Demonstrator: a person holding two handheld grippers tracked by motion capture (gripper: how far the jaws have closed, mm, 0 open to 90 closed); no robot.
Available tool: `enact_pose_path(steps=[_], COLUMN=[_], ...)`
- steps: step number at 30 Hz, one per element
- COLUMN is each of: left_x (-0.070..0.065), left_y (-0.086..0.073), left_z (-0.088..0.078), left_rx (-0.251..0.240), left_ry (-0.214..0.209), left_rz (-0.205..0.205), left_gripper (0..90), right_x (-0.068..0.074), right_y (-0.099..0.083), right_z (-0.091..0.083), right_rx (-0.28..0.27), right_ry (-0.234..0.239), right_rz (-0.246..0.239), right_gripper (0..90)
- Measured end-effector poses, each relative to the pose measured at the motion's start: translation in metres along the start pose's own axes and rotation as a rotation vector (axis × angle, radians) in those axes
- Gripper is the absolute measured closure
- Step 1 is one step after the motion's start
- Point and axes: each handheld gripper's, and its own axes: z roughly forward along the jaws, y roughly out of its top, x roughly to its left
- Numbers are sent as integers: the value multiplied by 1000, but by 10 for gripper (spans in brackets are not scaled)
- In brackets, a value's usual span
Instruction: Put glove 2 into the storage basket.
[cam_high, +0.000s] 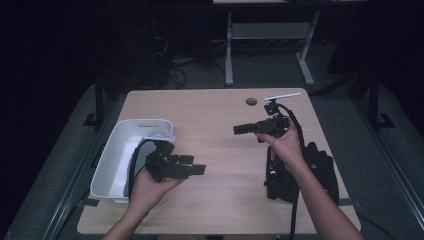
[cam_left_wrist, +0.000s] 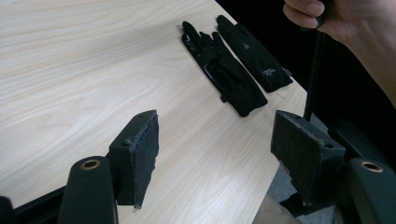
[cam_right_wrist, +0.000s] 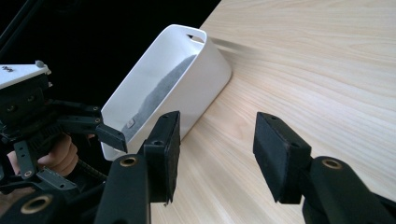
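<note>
Black gloves (cam_left_wrist: 236, 70) lie well ahead of left gripper (cam_left_wrist: 215, 154), jaws apart, empty; right gripper (cam_right_wrist: 215, 154) likewise open, white bin (cam_right_wrist: 173, 79) ahead-left.

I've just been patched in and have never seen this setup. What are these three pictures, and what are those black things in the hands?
There is no robot arm: a person holds hand-held tongs in each hand. The high view looks down on the light wooden table, with the left tongs at the left and the right tongs at the right. The other two pictures come from cameras riding on each set of tongs. The left one looks at a pair of black fabric gloves lying flat near the table's edge. The right one looks at a white plastic bin. Both tongs are open and hold nothing.
</note>
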Motion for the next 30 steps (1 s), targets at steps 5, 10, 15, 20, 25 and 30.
enact_pose_path(steps=[5,10,15,20,25,30], left_x=[-4,-8,-14,-19,-22,-24], left_y=[0,1,1,1,1,1], left_z=[6,13,19,25,32,39], left_rx=[3,10,7,10,7,18], left_ry=[-10,-19,-35,-46,-55,-63], left_rz=[10,24,28,34,42,44], left_gripper=[319,319,318,317,314,313], right_x=[-8,-14,-19,-22,-27,-31], right_y=[-8,-17,-25,-32,-40,-46], right_z=[-11,-19,-28,-37,-45,-49], right_rx=[-11,-14,-19,-20,-26,-22], right_ry=[-12,-25,-42,-56,-69,-79], right_rz=[14,26,28,32,38,43], right_gripper=[505,503,502,501,494,492])
